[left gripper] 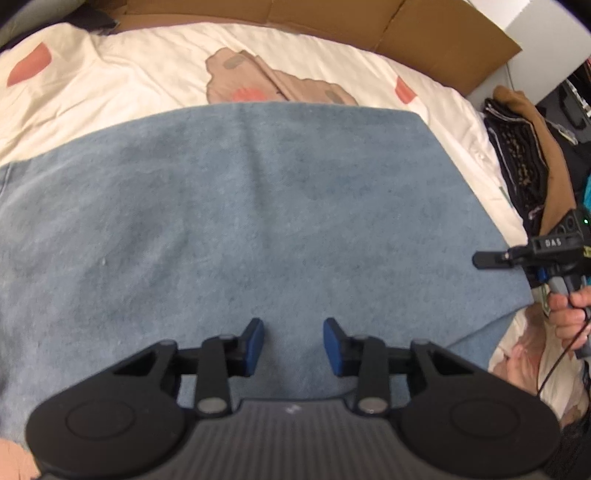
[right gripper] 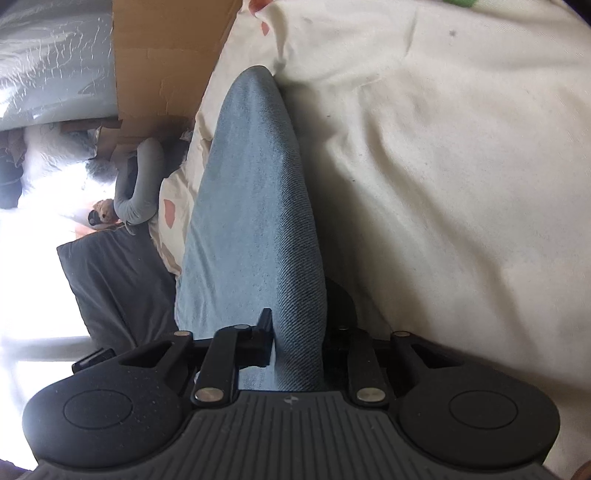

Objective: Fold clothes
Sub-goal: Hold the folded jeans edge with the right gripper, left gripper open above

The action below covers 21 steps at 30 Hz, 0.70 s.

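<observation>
A blue denim-like cloth (left gripper: 258,221) lies spread flat on the bed and fills most of the left wrist view. My left gripper (left gripper: 294,345) hovers over the cloth's near part, pointing steeply down. It is open, and its blue pads (left gripper: 255,343) have nothing pinched between them. At the cloth's right edge, a hand (left gripper: 569,317) holds my right gripper (left gripper: 480,258), seen side-on. In the right wrist view the blue cloth (right gripper: 255,206) runs as a raised fold straight between the fingers of the right gripper (right gripper: 295,332), which is shut on it. Its right finger is hidden behind the fold.
The bed has a cream sheet (left gripper: 129,81) with pink and brown patches. Brown cardboard (left gripper: 424,33) stands along its far side. A pile of dark and brown clothes (left gripper: 524,155) sits at the right edge. A grey pillow (right gripper: 114,280) and a grey neck cushion (right gripper: 140,184) lie beyond the bed.
</observation>
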Motion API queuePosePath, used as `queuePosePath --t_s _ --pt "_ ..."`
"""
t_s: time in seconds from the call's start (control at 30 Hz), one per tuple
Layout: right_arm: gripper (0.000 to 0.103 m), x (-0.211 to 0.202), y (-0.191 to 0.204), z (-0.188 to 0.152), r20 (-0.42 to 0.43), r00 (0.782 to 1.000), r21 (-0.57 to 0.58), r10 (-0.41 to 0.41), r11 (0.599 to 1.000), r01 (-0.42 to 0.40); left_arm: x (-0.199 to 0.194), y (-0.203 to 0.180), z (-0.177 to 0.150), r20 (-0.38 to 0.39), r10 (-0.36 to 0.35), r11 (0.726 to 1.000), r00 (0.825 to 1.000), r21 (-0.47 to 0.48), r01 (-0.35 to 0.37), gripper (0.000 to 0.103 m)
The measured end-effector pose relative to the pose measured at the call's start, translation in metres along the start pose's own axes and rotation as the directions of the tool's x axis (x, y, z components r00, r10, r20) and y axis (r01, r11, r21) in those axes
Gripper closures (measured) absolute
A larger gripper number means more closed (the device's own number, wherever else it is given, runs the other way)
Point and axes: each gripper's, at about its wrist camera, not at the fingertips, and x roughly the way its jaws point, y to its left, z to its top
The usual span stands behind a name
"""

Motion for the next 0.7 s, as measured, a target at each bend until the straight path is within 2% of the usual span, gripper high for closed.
queuePosePath --t_s 0.17,0.33,0.47,0.57,0.7 --pt "0.094 -0.002 0.012 0.001 0.007 1.0 -0.045 -0.028 0.999 0.029 0.005 -0.004 -0.004 0.024 -0.012 0.999 1.0 -0.034 0.012 0.066" --pt "0.095 -0.008 0.028 0.001 0.015 1.0 -0.065 -0.018 0.998 0.019 0.008 -0.004 -0.016 0.026 -0.018 0.996 0.999 -0.086 0.02 0.066" --pt "0.095 -0.009 0.039 0.002 0.015 1.0 -0.085 -0.023 0.996 0.024 0.008 -0.01 -0.023 0.031 -0.001 0.998 1.0 -0.069 0.003 0.066" --pt "0.095 -0.01 0.041 0.003 0.009 1.0 -0.097 -0.028 0.995 0.029 0.007 -0.009 -0.026 0.04 0.015 0.995 0.999 -0.095 -0.012 0.072" --pt "0.095 -0.01 0.04 0.002 0.01 1.0 -0.106 -0.028 0.994 0.029 0.006 -0.01 -0.031 0.049 0.027 0.996 0.998 -0.088 -0.023 0.072"
